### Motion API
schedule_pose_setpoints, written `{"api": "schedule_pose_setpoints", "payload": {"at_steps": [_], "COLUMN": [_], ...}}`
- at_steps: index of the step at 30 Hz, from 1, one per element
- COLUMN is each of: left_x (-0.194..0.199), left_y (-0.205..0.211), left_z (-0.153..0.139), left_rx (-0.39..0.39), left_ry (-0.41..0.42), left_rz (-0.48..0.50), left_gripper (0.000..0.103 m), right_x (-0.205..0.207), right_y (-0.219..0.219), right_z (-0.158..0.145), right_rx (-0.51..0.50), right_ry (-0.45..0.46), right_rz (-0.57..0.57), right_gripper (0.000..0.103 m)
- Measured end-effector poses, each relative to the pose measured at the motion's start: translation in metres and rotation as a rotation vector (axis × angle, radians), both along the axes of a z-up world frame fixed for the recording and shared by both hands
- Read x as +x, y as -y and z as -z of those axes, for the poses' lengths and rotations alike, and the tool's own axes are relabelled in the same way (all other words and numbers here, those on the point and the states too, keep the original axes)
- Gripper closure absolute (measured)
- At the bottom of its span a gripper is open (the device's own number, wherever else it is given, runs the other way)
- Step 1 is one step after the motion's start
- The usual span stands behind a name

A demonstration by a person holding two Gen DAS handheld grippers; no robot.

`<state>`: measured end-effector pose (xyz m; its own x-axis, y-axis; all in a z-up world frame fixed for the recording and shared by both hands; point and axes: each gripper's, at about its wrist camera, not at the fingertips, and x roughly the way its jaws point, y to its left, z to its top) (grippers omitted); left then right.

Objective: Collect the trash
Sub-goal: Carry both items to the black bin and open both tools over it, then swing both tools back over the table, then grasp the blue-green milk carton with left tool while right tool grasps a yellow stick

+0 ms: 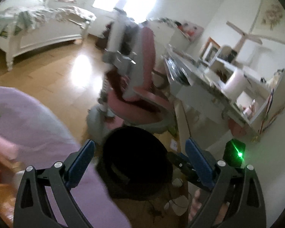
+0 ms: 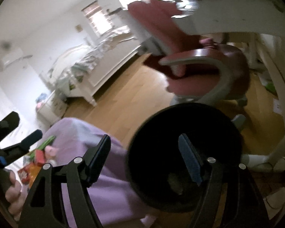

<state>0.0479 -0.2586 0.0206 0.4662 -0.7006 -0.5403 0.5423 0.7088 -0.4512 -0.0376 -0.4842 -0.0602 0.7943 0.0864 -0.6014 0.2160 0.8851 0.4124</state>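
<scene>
- Two claws stand over a round black bin: the left claw (image 1: 139, 163) has its jaws spread wide with nothing between them, the bin's mouth lying below the gap.
- Likewise the right claw (image 2: 144, 161) is well open and empty; its right finger (image 2: 190, 163) reaches over the bin's opening while the other hangs outside the rim at about 9 o'clock.
- Judging by this, a drop into the bin looks just done, or a new pick is about to start; no item shows in either claw.
- The black bin (image 2: 182, 152) is a smooth dark cylinder, matte, with something small and dull at its bottom in the right wrist view; it sits on the wooden floor (image 1: 53, 76), touching the lilac cloth.
- At 9 o'clock of the bin, a soft lilac cloth (image 1: 38, 121) covers a rounded surface; on it lie bright crinkly wrappers (image 2: 35, 163), red, orange and green, probably the trash left to collect.
- Next move, I judge: swing a claw toward those wrappers, close on one thin edge, and carry it back over the bin.
- Farther off at 12 o'clock stands a pink padded chair (image 1: 142, 87) with grey plastic frame.
- Beyond, a white table (image 1: 209, 76) at 2 o'clock, cluttered and blurred, and a white bed (image 1: 39, 28) at 10 o'clock.
</scene>
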Motion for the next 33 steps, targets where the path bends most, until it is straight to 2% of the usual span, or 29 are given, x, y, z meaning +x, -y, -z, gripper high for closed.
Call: {"api": "schedule_pose_setpoints", "payload": {"at_steps": [5,10,13,17,21,27,33], "left_x": [-0.012,-0.019,-0.017,-0.001,0.016,0.053,0.071], "left_y": [-0.081,-0.177,-0.24,-0.314,-0.345,-0.358,-0.373], "left_z": [-0.013,-0.017,-0.011,0.005,0.018,0.042,0.063], "left_rx": [-0.013,0.025,0.003,-0.063,-0.094,-0.155,-0.191], "left_ry": [0.043,0.047,0.0,-0.121,-0.191,-0.319,-0.422], "left_rz": [-0.141,-0.341,-0.466,-0.615,-0.674,-0.721,-0.793], "left_gripper": [0.008,0.008,0.008,0.008,0.008,0.008,0.008], "right_x": [0.015,0.031,0.037,0.044,0.058,0.087,0.111], "right_y": [-0.069,-0.149,-0.201,-0.264,-0.308,-0.352,-0.372], "right_z": [-0.019,-0.038,-0.048,-0.057,-0.066,-0.077,-0.073], "right_rx": [-0.026,-0.048,-0.09,-0.156,-0.214,-0.283,-0.299], "right_ry": [0.019,0.034,0.04,0.04,0.026,-0.001,-0.02], "right_rz": [-0.161,-0.361,-0.5,-0.646,-0.702,-0.756,-0.792], "right_gripper": [0.03,0.03,0.03,0.03,0.03,0.03,0.03]}}
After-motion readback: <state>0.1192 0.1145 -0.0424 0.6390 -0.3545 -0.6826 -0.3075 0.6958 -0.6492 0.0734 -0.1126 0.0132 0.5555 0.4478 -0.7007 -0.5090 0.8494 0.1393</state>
